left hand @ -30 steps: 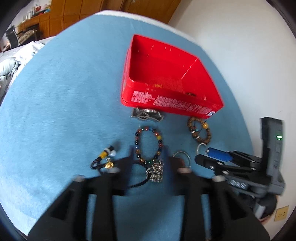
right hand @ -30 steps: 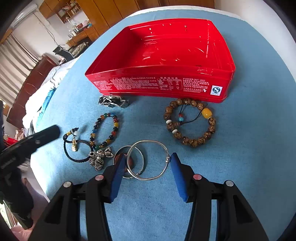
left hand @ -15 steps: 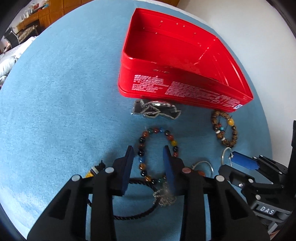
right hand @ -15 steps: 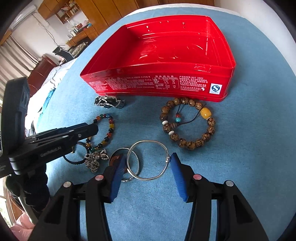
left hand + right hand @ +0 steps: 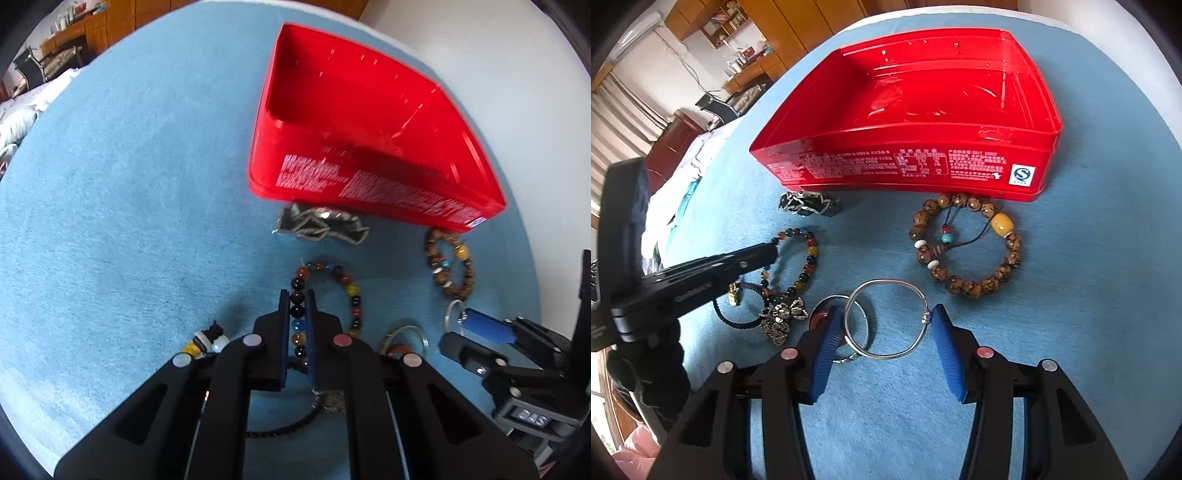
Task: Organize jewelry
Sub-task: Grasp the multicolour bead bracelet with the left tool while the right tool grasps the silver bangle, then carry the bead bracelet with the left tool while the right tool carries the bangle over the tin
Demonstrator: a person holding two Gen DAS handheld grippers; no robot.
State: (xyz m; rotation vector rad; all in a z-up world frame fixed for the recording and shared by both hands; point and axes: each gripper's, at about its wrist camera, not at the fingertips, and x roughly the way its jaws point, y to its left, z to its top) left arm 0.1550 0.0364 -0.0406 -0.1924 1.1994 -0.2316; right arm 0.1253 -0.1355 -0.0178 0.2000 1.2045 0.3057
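A blue cloth (image 5: 1089, 258) covers the table. A plain white wall (image 5: 498, 55) stands to the far right. Wooden cabinets (image 5: 798, 26) line the far left, beside pale curtains (image 5: 617, 122) and a black chair (image 5: 31, 66).

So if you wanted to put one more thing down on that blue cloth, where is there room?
Room: the wide blue cloth left of the red tray, and the patch right of the wooden bead bracelet. The tray's floor looks bare too. Crowded: the strip before the tray, where the colored bead bracelet, silver bangle and both grippers sit.
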